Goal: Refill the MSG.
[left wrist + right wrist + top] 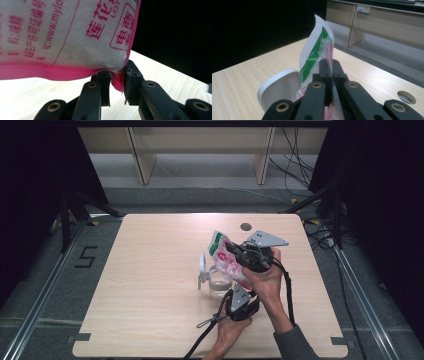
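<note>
Pinching one pink-edged bag [226, 259], both tongs, left [117, 83] and right [331, 75], the clear jar [216, 282] half hidden beneath.

A pale wood-grain bench [150, 285] stands on a grey carpeted floor [365, 285]. Near its far edge sits a round cable hole [245, 226]. Metal rails [45, 287] run along the floor on both sides of the bench, and a black figure "5" [86, 256] is marked on the carpet to the left. Beyond the bench stands a light wooden shelf unit [200, 150] with two slanted supports. Loose black cables [295, 165] trail over the floor at the far right. Black curtains [35, 180] close in both sides.
</note>
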Motion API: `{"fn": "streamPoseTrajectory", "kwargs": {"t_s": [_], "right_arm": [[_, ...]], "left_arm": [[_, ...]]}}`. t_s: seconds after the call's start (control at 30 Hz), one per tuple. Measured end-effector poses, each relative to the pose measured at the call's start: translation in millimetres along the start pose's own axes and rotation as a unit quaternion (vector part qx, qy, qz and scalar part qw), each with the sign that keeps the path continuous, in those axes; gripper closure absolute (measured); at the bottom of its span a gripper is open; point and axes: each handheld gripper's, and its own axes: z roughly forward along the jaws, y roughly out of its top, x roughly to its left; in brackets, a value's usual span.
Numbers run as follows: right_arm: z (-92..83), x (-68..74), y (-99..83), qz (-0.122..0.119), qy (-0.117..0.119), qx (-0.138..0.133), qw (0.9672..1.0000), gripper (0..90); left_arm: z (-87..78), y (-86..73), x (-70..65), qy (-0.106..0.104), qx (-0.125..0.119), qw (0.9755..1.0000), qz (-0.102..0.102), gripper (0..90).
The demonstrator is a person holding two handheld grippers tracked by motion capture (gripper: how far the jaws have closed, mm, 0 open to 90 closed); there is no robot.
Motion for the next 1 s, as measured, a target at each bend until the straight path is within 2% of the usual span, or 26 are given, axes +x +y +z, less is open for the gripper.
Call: {"fn": "streamPoseTrajectory", "kwargs": {"t_s": [0.13, 0.17, 0.2, 0.6, 0.93, 1.0], "right_arm": [[0.6, 0.0, -0.1, -0.008, -0.006, 0.002, 0.9999, 90.0], [2.3, 0.7, -0.7, 0.001, 0.002, -0.001, 1.0, 90.0], [1.8, 1.9, -0.9, 0.009, -0.003, 0.002, 1.0, 90.0], [3.2, 0.4, 0.3, -0.007, -0.001, 0.0, 1.0, 90.0], [1.8, 1.9, 1.9, 0.001, -0.002, 0.002, 1.0, 90.0], [1.3, 2.0, 2.5, 0.003, -0.004, -0.006, 1.0, 90.0]], "left_arm": [[0.9, 0.1, 0.2, 0.001, 0.003, 1.0, 0.0, 76.6], [0.8, 0.2, 0.0, 0.0, 0.003, 1.0, -0.002, 76.6], [0.9, 0.2, -0.2, 0.0, 0.002, 1.0, -0.001, 76.6], [2.1, 1.3, -0.5, -0.001, -0.001, 1.0, 0.002, 76.7], [3.1, 3.9, -0.5, -0.003, -0.004, 1.0, -0.002, 76.7], [5.0, 7.5, -1.3, -0.009, -0.004, 1.0, -0.001, 76.8]]}}
